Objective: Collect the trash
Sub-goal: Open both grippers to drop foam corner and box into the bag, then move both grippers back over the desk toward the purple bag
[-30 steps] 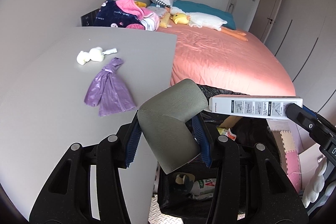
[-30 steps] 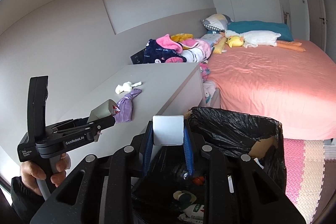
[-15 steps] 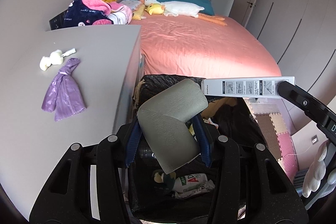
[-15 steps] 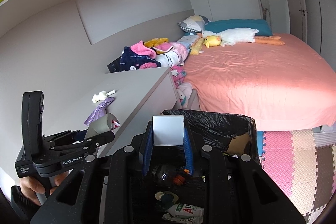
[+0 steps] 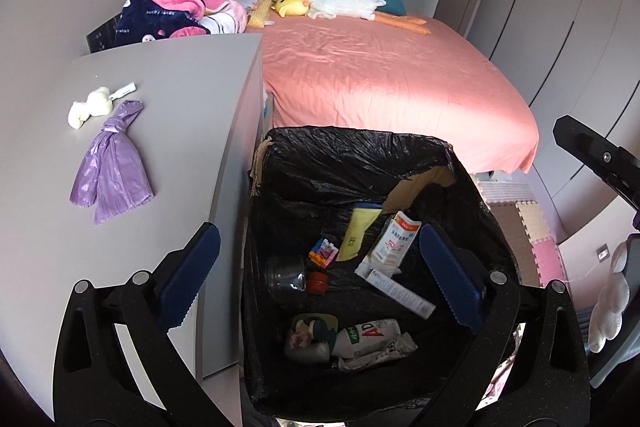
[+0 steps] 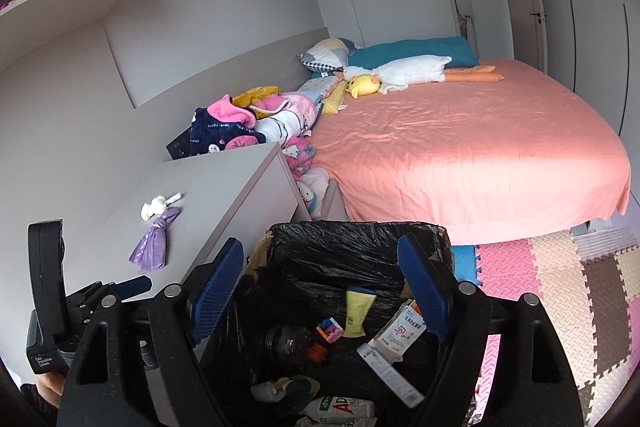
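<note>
- Left tool (image 5: 320, 275): its two blue-padded fingers stand wide apart with nothing between them, above the bin.
- Right tool (image 6: 320, 291): its two fingers are likewise spread wide and hold nothing, also over the bin.
- One bin (image 5: 360, 147) lined with a black bag stands on the floor just beside the desk's end and near the bed's foot.
- Inside the bin, counted: one white bottle with red letters (image 5: 366, 337) lying flat at the near side, one long white box (image 5: 396, 289), one white and orange carton (image 5: 394, 239), one yellow packet (image 5: 356, 231), one small cluster of coloured blocks (image 5: 323, 254) and one dark clear jar (image 5: 285, 273). A few more crumpled scraps lie by the bottle; their number cannot be told.
- One grey desk (image 5: 192, 107) to the left carries two things: one knotted purple bag (image 5: 110, 167) and, just beyond it, one small white wad (image 5: 90, 107).
- One bed (image 5: 380, 79) with a pink sheet lies beyond, with one white goose plush (image 5: 344, 3) and one yellow duck plush (image 5: 292, 7) near the pillows.
</note>
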Motion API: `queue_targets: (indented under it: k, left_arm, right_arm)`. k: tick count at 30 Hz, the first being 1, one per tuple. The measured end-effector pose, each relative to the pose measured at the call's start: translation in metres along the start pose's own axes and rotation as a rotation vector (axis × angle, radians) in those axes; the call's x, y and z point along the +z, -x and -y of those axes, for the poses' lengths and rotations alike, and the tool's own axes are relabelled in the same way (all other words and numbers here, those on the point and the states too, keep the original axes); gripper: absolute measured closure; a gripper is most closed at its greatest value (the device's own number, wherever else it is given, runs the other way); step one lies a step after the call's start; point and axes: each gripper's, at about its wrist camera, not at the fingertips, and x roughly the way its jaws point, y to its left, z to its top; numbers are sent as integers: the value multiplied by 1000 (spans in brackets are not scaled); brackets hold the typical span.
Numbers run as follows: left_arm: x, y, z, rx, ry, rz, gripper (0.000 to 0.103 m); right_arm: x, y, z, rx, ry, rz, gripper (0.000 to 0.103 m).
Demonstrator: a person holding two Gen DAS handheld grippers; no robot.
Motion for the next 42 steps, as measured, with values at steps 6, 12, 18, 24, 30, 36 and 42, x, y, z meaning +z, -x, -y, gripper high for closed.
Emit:
queue_targets:
  k: [6, 12, 18, 24, 30, 36, 42]
  left_arm:
    - [-3, -1, -6, 6, 15, -4, 6]
    - [-4, -4, -16, 22, 29, -12, 6]
    - [-3, -3, -35, 55, 58, -11, 6]
    - [-1, -5, -58, 98, 72, -10, 6]
    - [7, -5, -83, 118, 107, 0, 6]
    - [16, -5, -111, 166, 154, 20, 6]
    - [24, -13, -136, 216, 178, 15, 6]
  right_arm:
    - [-3, -6, -6, 11, 15, -29, 23]
    - [-6, -12, -16, 29, 37, -47, 23]
    - [-9, -27, -31, 49, 56, -69, 23]
    - [-8, -46, -45, 68, 66, -93, 23]
    - [-4, -68, -60, 82, 80, -116, 23]
    - [1, -88, -75, 95, 94, -132, 23]
    - [3, -110, -93, 113, 111, -158, 23]
